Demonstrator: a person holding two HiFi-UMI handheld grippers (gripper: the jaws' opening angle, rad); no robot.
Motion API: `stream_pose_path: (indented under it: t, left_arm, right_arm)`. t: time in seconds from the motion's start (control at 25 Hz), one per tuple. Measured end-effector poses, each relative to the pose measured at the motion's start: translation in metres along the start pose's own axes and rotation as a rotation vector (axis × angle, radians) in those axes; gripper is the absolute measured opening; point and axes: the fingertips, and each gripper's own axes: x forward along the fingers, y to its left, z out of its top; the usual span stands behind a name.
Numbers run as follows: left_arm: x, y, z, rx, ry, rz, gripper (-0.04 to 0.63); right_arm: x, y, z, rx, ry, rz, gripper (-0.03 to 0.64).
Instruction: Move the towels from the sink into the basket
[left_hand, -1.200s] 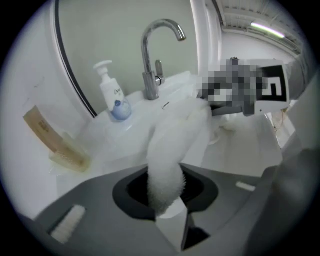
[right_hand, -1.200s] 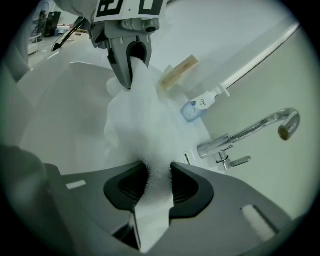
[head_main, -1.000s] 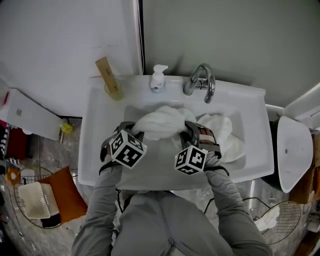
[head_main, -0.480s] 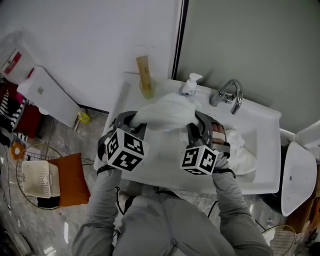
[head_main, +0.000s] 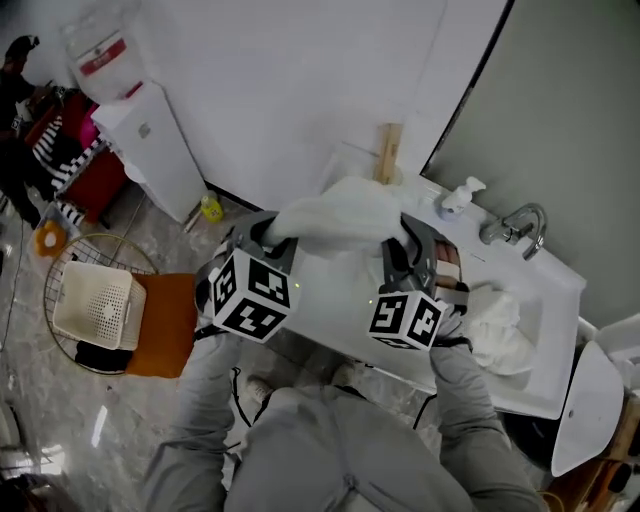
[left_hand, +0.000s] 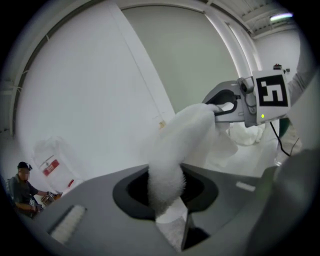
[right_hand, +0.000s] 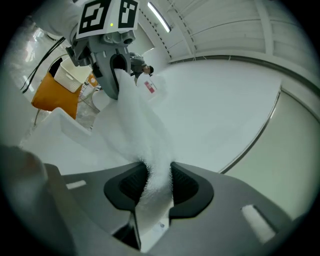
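Jaws of the left gripper (left_hand: 167, 189) are nearly together, pinching one end of the white towel (left_hand: 184, 131). Jaws of the right gripper (right_hand: 155, 186) are narrow and clamped on the other end. Pile hides both pad faces. The towel is slung between the two grippers, lifted above the left end of the sink (head_main: 556, 298), and it covers that edge. A second towel (head_main: 500, 325) lies crumpled in the basin, right of the right gripper. The wire basket (head_main: 75, 245) stands on the floor (head_main: 60, 440), well apart to the left, with open floor between. A white crate (head_main: 95, 305) sits inside it. What lies under the crate is dark and unclear.
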Motion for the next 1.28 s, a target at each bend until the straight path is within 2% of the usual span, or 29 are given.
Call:
stream_pose_path:
  t: [0.16,0.36,0.6,0.8,0.96,1.16,1.28]
  left_arm:
    - [-0.048,0.053,-0.05,-0.064,0.03,0.097,0.158]
    - [-0.117,0.115,-0.119,-0.102,0.056,0.183,0.158]
    - [-0.21,0.182,-0.213,-0.205,0.139,0.368,0.158]
    - [-0.283,0.207,-0.28,-0.317,0.229,0.531,0.158]
    - [-0.327,0.222,-0.326,-0.386,0.284,0.617,0.158]
    - [-0.388,0.235,-0.383,-0.499,0.399,0.794,0.158]
    - [-0.409,0.25,-0.411,-0.54,0.438,0.853,0.158]
  right_arm:
    - [0.017,0.033,0.081,-0.039,-0.107,0.05,0.117]
    - [0.021,0.085,0.185,-0.057,-0.201,0.083,0.117]
    - [0.027,0.161,0.317,-0.097,-0.388,0.195,0.117]
    - [0.022,0.223,0.404,-0.155,-0.562,0.314,0.117]
    - [0.017,0.265,0.46,-0.191,-0.654,0.381,0.117]
    - [0.007,0.329,0.537,-0.223,-0.84,0.524,0.117]
    - [0.004,0.356,0.571,-0.225,-0.897,0.577,0.117]
